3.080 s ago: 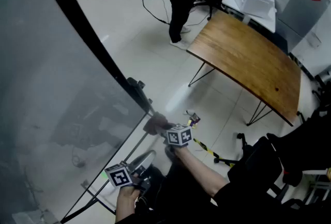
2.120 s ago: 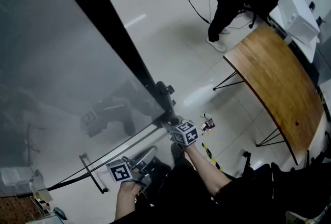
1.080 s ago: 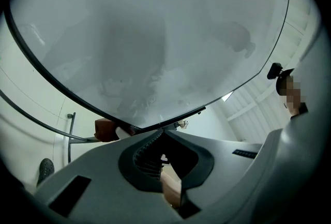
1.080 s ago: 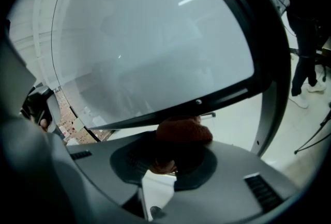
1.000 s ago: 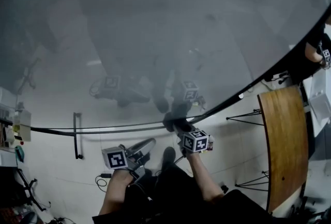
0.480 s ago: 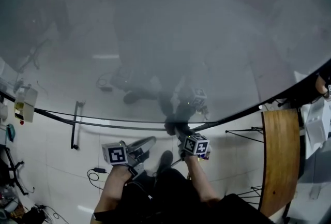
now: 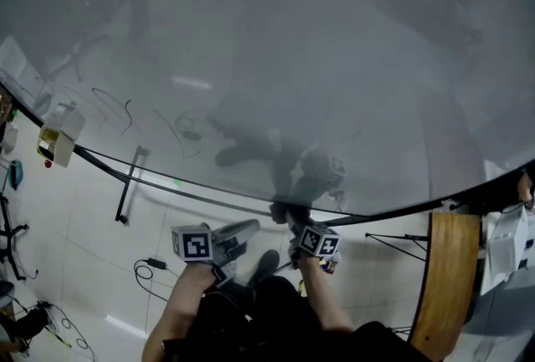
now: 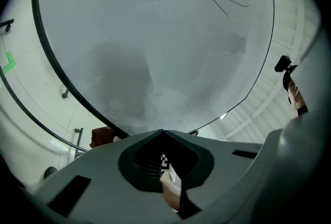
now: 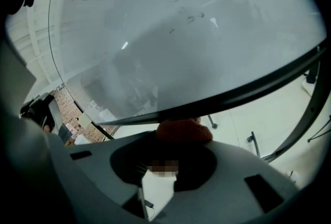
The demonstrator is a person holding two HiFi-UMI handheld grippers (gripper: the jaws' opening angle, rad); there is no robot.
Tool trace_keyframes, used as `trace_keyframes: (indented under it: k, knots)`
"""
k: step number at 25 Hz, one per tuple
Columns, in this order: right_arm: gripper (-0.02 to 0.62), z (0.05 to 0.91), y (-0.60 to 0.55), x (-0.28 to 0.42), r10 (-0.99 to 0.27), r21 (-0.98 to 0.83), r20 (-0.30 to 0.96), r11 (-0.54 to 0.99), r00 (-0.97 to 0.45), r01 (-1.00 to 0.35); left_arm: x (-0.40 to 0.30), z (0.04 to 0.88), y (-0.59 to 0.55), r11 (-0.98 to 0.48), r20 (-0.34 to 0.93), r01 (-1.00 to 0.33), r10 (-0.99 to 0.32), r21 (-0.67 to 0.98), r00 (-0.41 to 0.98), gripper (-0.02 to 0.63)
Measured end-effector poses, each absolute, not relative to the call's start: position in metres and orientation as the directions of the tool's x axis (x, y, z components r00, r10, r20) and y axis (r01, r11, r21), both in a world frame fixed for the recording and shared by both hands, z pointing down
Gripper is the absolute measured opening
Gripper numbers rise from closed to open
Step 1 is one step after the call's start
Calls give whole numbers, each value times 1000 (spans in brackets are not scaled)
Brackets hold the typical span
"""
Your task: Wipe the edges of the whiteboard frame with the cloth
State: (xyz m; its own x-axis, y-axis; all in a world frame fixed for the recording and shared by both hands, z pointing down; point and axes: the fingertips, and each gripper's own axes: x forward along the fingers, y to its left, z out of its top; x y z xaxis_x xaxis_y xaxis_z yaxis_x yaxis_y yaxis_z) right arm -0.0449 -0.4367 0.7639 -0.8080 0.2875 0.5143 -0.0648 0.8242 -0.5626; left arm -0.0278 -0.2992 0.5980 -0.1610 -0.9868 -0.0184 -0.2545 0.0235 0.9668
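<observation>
The grey whiteboard (image 7: 276, 59) fills most of the head view; its black frame (image 7: 209, 197) curves along the bottom. My right gripper (image 7: 288, 220) is shut on a reddish-brown cloth (image 7: 282, 210) that presses against this lower edge. In the right gripper view the cloth (image 9: 183, 129) bulges out of the right gripper (image 9: 181, 139) just under the frame (image 9: 248, 91). My left gripper (image 7: 242, 228) hangs shut a little to the left, below the frame, holding nothing. In the left gripper view the left gripper (image 8: 163, 132) has its jaws closed tip to tip, and the cloth (image 8: 101, 136) shows beside the frame (image 8: 67, 88).
A wooden table (image 7: 439, 285) stands at the lower right. A white box (image 7: 58, 135) sits on the board's ledge at far left. A black stand bar (image 7: 127, 193) and cables (image 7: 155, 268) lie on the pale tiled floor. My legs are under the grippers.
The head view has swung from the board's right side and corner to face its bottom edge. My right gripper, still on the cloth, has slid along that edge. The left stays shut alongside.
</observation>
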Motion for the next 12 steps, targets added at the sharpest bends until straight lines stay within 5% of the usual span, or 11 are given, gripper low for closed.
trace_keyframes:
  k: [12]
  knots:
    - [95,765,-376,-76,300,-563,515,825,-803,-53,-60,601,-224,17,-43,-259,-974,966,-225,-4]
